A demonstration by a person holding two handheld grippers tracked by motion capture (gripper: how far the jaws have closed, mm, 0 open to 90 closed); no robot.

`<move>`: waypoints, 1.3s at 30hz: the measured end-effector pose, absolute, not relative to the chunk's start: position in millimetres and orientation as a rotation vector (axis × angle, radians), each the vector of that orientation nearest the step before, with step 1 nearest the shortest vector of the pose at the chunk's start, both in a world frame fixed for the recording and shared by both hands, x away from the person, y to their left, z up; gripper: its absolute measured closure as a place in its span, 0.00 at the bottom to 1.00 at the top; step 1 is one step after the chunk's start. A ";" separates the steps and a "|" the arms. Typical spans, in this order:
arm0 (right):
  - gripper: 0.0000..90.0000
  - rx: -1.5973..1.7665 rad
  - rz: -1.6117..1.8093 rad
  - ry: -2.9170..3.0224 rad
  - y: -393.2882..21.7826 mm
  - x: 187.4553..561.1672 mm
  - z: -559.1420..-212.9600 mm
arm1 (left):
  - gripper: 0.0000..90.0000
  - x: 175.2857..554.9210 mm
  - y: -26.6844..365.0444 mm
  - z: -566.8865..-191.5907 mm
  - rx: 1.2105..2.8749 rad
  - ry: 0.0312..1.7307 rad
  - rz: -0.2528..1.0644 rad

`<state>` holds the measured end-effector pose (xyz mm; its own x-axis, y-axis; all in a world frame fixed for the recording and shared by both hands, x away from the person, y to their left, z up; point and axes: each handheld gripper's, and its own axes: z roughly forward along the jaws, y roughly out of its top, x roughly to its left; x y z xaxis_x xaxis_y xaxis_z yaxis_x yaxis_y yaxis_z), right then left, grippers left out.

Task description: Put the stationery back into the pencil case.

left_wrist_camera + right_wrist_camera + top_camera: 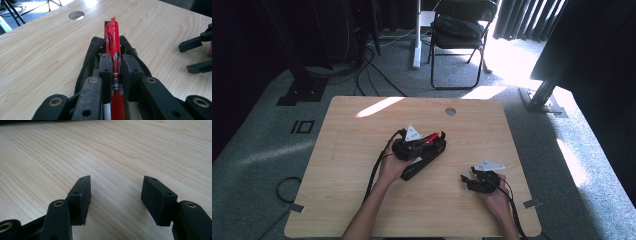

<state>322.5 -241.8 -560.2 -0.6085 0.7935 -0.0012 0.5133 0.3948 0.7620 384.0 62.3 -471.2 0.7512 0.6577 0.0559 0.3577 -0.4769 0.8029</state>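
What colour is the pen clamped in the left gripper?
Red, with a silver band; the pen shows best in the left gripper view, pinched between the left gripper's jaws.

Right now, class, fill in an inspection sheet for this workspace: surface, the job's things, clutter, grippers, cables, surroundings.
Surface: light wood table, sunlit stripe at the far edge, round hole near the far edge.
Job's things: red pen clamped lengthwise over an open black case; a white item beside the pen inside the case, too hidden to identify.
Clutter: nothing seen on the table.
Grippers: left gripper shut on the pen; right gripper open, nothing between its pads, just above bare wood.
Cables: one trails from each gripper toward the person; more lie on the floor at the far left.
Surroundings: grey carpet, folding chair, dark curtains, black frame posts.
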 end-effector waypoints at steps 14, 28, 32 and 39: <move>0.45 1.130 1.060 2.293 -241.8 322.5 -560.2 | 0.88 389.9 60.5 -478.4 2.136 0.780 0.435; 0.45 1.130 1.060 2.293 -241.8 322.5 -560.2 | 0.88 392.5 57.5 -484.4 2.162 0.784 0.413; 0.45 1.130 1.059 2.292 -241.8 322.5 -560.2 | 0.88 392.6 57.0 -485.3 2.170 0.782 0.410; 0.45 1.130 1.059 2.292 -241.8 322.5 -560.2 | 0.87 393.0 56.0 -487.3 2.182 0.781 0.399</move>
